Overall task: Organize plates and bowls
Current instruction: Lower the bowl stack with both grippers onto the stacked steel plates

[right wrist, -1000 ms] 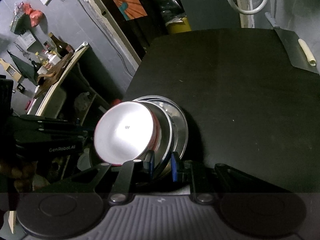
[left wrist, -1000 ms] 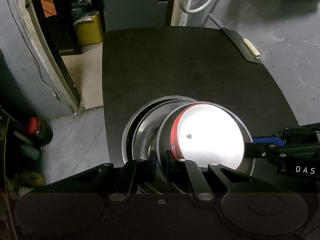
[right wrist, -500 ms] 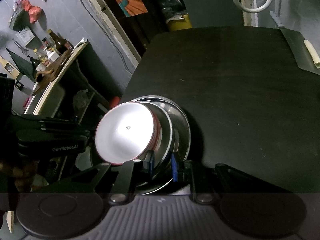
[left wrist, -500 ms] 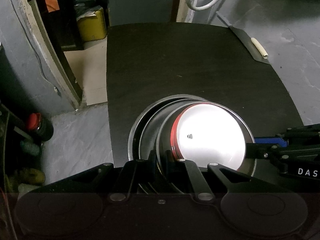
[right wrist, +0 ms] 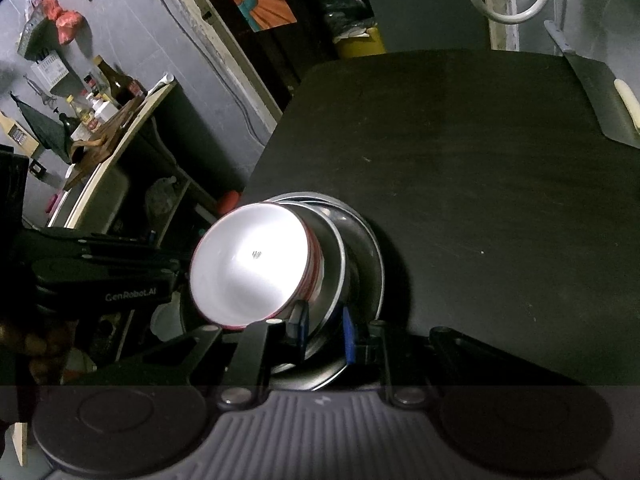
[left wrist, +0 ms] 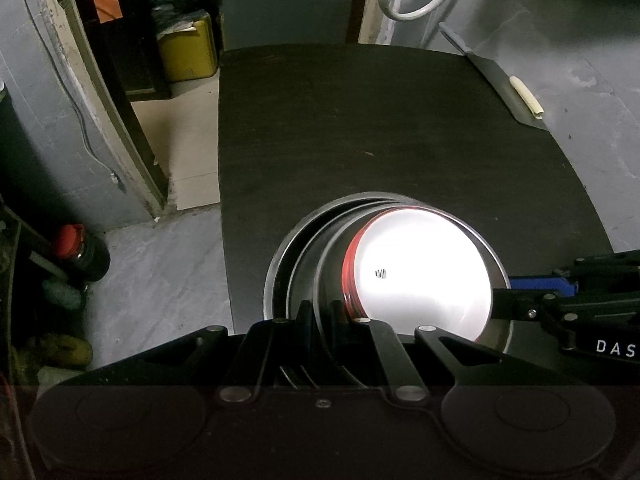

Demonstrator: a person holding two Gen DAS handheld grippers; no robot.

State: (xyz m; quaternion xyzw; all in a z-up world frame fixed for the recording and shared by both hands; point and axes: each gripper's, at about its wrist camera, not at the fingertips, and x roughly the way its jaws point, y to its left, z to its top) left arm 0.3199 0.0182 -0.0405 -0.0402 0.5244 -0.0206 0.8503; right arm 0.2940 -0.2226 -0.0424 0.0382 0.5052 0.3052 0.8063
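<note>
A stack of nested steel plates (left wrist: pixel 280 264) (right wrist: pixel 368 264) with a white, red-rimmed bowl (left wrist: pixel 420 272) (right wrist: pixel 248 264) on top is held over the black table (left wrist: pixel 380 128) (right wrist: pixel 460 160) near its front left edge. My left gripper (left wrist: pixel 322 316) is shut on the stack's near rim. My right gripper (right wrist: pixel 324 324) is shut on the rim at the opposite side; it also shows in the left wrist view (left wrist: pixel 560 300). The stack is tilted.
A knife (left wrist: pixel 500 76) (right wrist: pixel 600 92) and a pale stick (left wrist: pixel 528 96) lie at the table's far right corner. A yellow box (left wrist: pixel 188 52) and a doorway stand beyond the far left. A shelf with bottles (right wrist: pixel 100 100) stands left of the table.
Both grippers have carried the stack a little toward the table's near edge; the table's far edge looks further off. Both grips are unchanged.
</note>
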